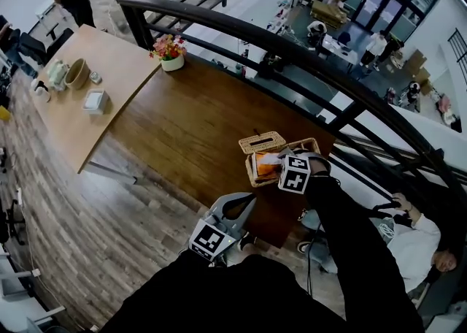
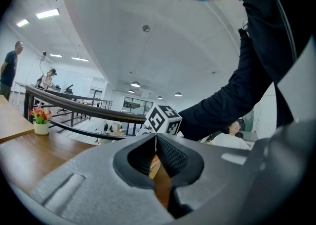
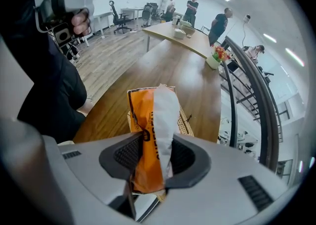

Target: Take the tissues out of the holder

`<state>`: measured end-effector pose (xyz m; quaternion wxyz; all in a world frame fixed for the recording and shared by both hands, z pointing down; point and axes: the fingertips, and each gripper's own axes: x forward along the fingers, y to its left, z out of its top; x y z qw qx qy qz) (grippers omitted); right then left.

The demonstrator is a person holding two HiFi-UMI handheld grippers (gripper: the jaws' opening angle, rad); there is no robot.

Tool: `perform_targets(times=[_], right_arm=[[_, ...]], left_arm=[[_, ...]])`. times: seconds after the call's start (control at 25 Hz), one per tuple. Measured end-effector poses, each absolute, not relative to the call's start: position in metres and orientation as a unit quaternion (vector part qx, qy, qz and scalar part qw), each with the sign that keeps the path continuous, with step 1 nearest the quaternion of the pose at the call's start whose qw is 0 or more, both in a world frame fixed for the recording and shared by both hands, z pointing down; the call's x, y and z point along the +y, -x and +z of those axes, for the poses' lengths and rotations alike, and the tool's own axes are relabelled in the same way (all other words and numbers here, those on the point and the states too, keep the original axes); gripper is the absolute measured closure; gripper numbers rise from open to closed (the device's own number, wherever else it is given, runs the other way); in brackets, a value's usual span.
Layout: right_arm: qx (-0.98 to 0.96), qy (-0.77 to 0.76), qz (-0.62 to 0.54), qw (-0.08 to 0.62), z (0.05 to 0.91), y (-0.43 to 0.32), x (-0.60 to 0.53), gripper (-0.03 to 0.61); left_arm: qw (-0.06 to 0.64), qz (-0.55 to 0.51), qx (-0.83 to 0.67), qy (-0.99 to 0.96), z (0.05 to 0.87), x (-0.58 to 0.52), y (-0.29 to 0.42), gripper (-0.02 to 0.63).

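Observation:
An orange tissue pack (image 3: 143, 115) with a white tissue (image 3: 165, 113) sticking out of its top hangs in my right gripper (image 3: 153, 155), whose jaws are shut on it. The pack is lifted above the wicker holder (image 3: 186, 123). In the head view the holder (image 1: 306, 146) stands near the right end of the dark wooden table (image 1: 190, 120), its woven lid (image 1: 261, 142) lying beside it, and the orange pack (image 1: 264, 164) shows just left of my right gripper (image 1: 286, 167). My left gripper (image 1: 246, 201) hovers at the table's near edge, shut (image 2: 156, 137) with nothing in it.
A pot of flowers (image 1: 172, 58) stands at the table's far corner. A lighter table (image 1: 117, 61) with crockery adjoins on the left. A dark railing (image 1: 292, 43) runs behind the table. A person (image 1: 416, 240) sits low at the right.

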<state>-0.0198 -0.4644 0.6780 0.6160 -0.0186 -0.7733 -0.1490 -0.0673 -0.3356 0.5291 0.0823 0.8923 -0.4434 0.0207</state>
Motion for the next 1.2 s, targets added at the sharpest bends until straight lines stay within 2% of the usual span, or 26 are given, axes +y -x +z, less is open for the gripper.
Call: perform_targets(times=[0.4, 1.2], right_arm=[[-0.774, -0.013, -0.129, 0.619, 0.660, 0.005, -0.426, 0.428], [-0.770, -0.084, -0.053, 0.630, 0.691, -0.031, -0.343, 0.428]], left_arm=[[0.074, 0.022, -0.413, -0.907, 0.527, -0.309, 0.062, 0.603], [0.067, 0.035, -0.352, -0.933, 0.539, -0.261, 0.054, 0.604]])
